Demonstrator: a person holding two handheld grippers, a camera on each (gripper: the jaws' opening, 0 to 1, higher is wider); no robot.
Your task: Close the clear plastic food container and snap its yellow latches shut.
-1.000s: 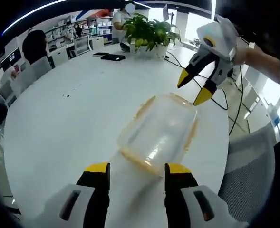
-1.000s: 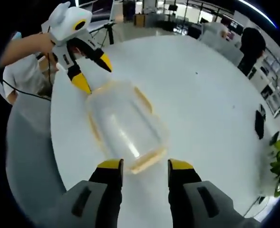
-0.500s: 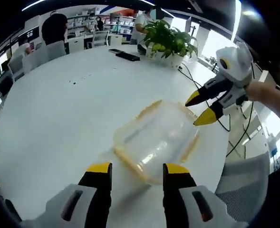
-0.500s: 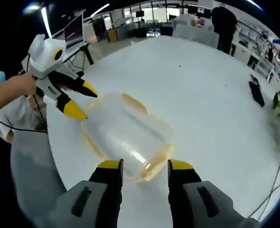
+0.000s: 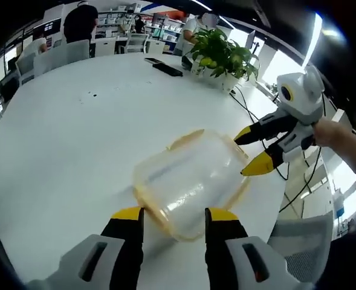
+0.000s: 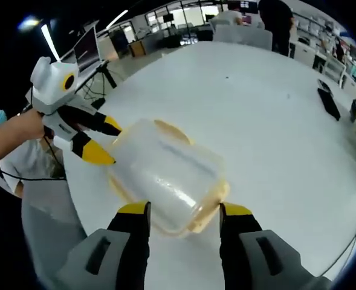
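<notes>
Clear plastic food container (image 5: 187, 181) lies on the white round table (image 5: 75, 139), near the table's edge on the person's side, with the lid apparently seated on top. Yellow latches (image 6: 207, 205) look flared out, not snapped; blur makes this uncertain.

Left gripper (image 5: 167, 217) hovers at one short end of the container, fingers (image 5: 127, 216) parted wide, holding nothing. Right gripper (image 6: 182, 212) faces the opposite end, fingers (image 6: 133, 211) equally spread and empty; in the left gripper view it approaches from the right.

Judged step: lining up on the end latches. Next move likely calls for pressing a latch flap down against the box wall while the other gripper steadies it.

Open table lies beyond. A potted plant (image 5: 223, 55) and a dark flat object (image 5: 167, 69) sit well apart. The table edge, cables (image 5: 298, 181) and a chair (image 6: 51, 229) are close by.
</notes>
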